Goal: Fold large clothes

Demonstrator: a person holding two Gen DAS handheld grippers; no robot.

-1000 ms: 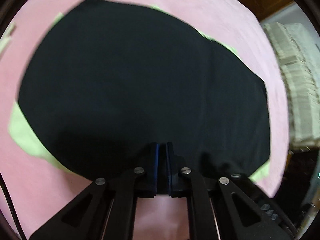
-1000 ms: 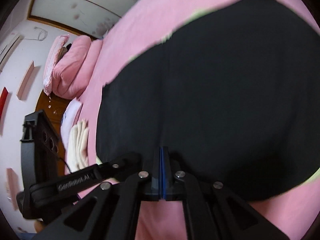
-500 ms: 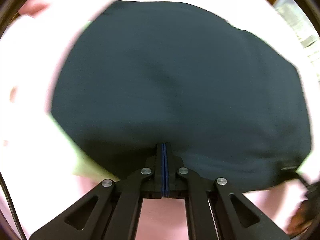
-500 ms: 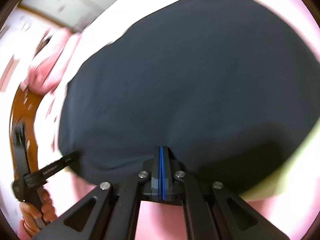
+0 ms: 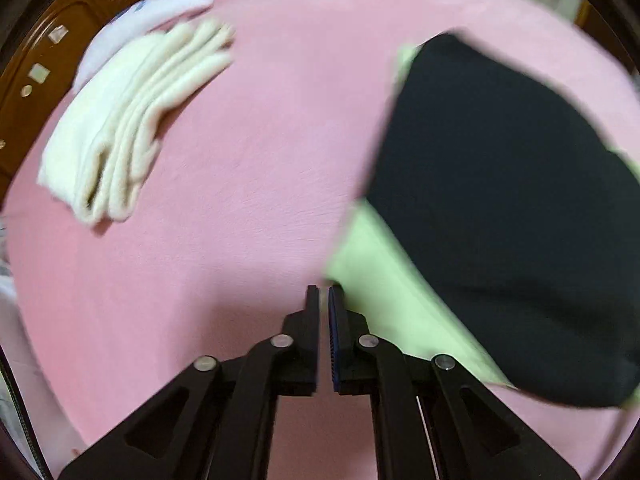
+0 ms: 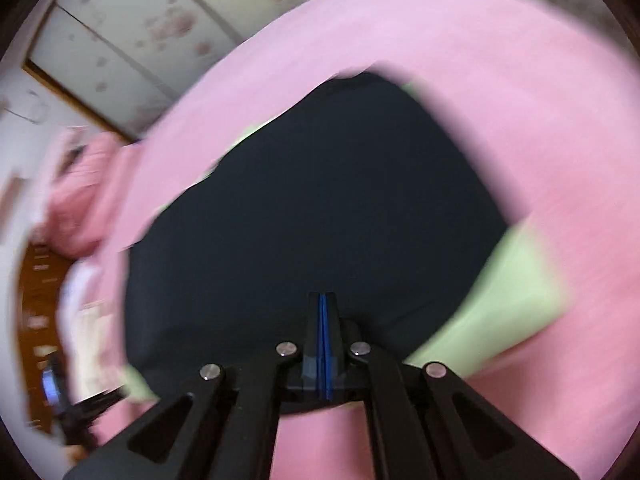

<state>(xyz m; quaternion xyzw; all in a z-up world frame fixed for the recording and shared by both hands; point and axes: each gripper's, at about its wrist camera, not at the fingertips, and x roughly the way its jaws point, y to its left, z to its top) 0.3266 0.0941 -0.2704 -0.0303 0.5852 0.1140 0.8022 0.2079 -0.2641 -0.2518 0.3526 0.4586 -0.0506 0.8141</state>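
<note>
Black garment (image 5: pixel 508 216), folded flat over its pale-green layer (image 5: pixel 384 280) on the pink bedsheet (image 5: pixel 248 168). Left gripper (image 5: pixel 323 300) and right gripper (image 6: pixel 322 308) both closed, empty. Fold apparently done; next likely stacking beside the cream pile (image 5: pixel 128 120).

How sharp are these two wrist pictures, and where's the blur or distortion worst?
Left wrist view: fisheye bending, motion smear on the folded cream cloth and the black garment edges; the left tongs are crisp. Right wrist view: blurrier overall, the pink bedding and room at left streaked; only the right tongs are sharp.
</note>
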